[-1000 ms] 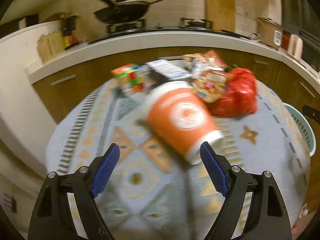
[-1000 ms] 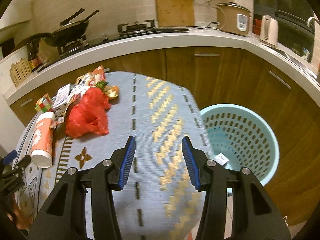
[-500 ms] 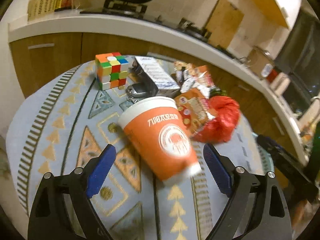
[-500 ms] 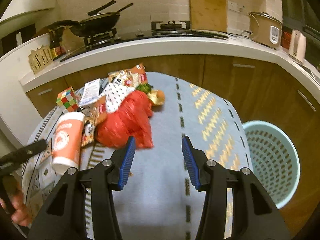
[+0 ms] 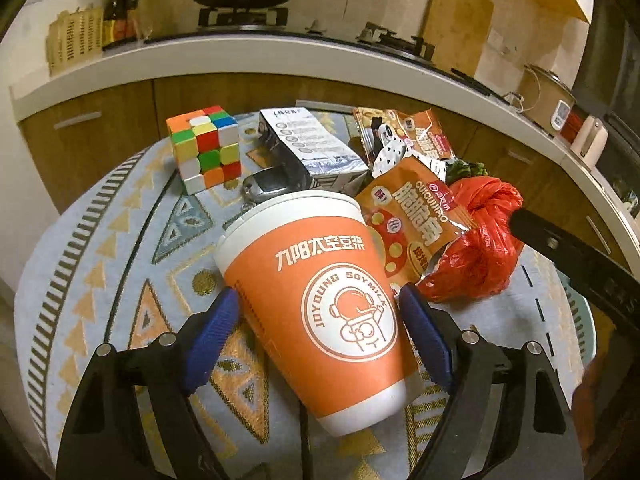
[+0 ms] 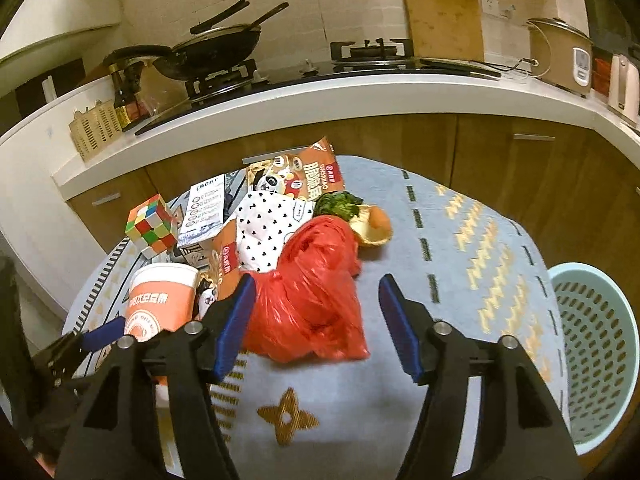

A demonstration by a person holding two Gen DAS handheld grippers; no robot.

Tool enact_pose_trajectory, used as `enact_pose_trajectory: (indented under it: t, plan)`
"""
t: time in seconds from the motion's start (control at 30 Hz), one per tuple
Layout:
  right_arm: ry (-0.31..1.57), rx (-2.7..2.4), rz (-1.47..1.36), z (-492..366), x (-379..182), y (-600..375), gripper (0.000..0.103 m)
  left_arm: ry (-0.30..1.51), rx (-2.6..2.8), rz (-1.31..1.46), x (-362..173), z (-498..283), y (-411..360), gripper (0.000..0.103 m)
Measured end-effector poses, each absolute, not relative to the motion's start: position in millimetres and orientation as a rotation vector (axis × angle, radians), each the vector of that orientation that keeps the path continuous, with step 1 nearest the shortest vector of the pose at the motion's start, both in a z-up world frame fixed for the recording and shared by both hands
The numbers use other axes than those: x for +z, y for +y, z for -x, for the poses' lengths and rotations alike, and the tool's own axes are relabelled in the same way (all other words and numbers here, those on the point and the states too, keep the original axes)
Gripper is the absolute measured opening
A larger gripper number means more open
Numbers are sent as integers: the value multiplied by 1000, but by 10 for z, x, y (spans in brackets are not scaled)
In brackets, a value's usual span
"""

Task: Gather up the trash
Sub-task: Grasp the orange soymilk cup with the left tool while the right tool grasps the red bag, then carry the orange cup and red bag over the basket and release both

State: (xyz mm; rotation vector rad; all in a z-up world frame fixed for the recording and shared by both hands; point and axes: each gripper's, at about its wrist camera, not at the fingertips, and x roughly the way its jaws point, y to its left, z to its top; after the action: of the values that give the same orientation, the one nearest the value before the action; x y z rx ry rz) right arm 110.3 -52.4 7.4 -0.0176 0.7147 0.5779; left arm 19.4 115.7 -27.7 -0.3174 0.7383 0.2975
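Observation:
An orange and white paper cup (image 5: 320, 304) lies on its side on the patterned tablecloth (image 5: 100, 280). My left gripper (image 5: 320, 320) is open with its blue fingers on either side of the cup's body; the cup also shows in the right wrist view (image 6: 160, 300). A red plastic bag (image 6: 312, 292) lies in front of my right gripper (image 6: 316, 320), which is open with the bag between its fingertips. Orange snack wrappers (image 5: 412, 224), a spotted white wrapper (image 6: 264, 236) and food scraps (image 6: 360, 220) lie behind the bag.
A Rubik's cube (image 5: 204, 148), a white carton (image 5: 312, 148) and a car key (image 5: 268, 184) lie at the table's back. A light blue basket (image 6: 596, 348) stands on the floor to the right. A kitchen counter (image 6: 320, 96) runs behind the table.
My left gripper has moved forward so the cup sits between its fingers. My right gripper has swung left from the basket to the red bag and opened wider.

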Motion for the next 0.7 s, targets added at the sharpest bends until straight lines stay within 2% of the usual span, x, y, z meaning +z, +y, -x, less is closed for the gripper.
enact_pose_trajectory:
  t: [0.13,0.23,0.37,0.4,0.47,0.7]
  plan:
    - [740,576,23,-1223,-16,-406,62,711,317,255,-278,-156,1074,80]
    - [761,574,18,-1291,-103,-374,62,761,340,208,-323,-230,1016,83]
    - [783,592,-1,-1333,-189,-386,61,852,315,261,-431,-325,1119,70]
    - [772,596,-12,-1326,-178,-413,58,839,313,272,-417,-307,1139,68]
    - [769,618,-38,-1321,-173,-458,39,828,313,286,-405,-278,1161,66]
    - [706,627,-30,-1159,-76,-511,30,715,310,270,-265,-78,1119,65]
